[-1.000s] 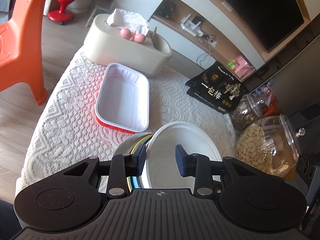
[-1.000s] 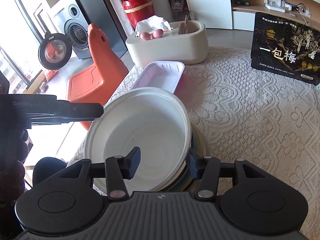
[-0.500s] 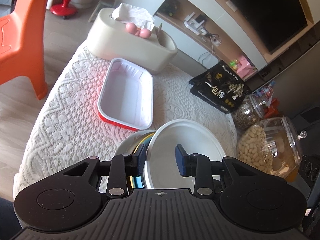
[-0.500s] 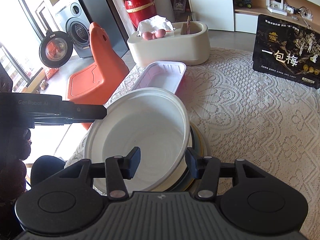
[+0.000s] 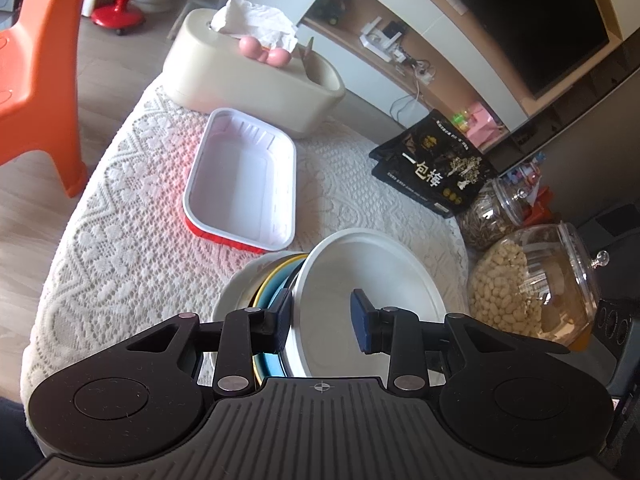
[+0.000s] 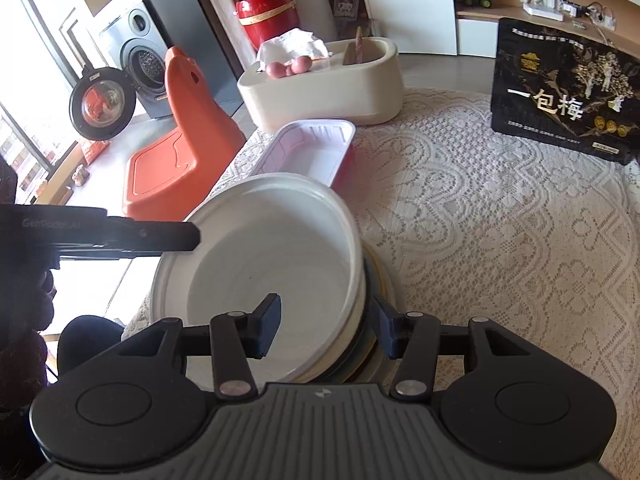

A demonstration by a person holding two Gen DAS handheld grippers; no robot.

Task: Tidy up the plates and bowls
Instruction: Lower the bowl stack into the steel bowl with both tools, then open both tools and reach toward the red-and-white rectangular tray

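Observation:
A white bowl [image 5: 368,280] [image 6: 272,264] sits tilted on top of a stack of dishes [image 5: 276,280] with yellow and blue rims and a white plate at the bottom. My left gripper [image 5: 320,320] straddles the bowl's near rim, one finger outside and one inside, with bare bowl showing beside the inner pad. My right gripper [image 6: 326,326] straddles the opposite rim the same way, a gap showing between the inner pad and the wall. A finger of the left gripper [image 6: 160,234] shows in the right wrist view, reaching to the bowl's far edge.
A red tray with a white inside [image 5: 244,184] lies beyond the stack on the lace tablecloth [image 5: 120,240]. Behind it stands a cream tissue box [image 5: 240,76]. A black snack bag [image 5: 436,168] and two glass jars [image 5: 528,284] are at the right; an orange chair [image 5: 40,80] at the left.

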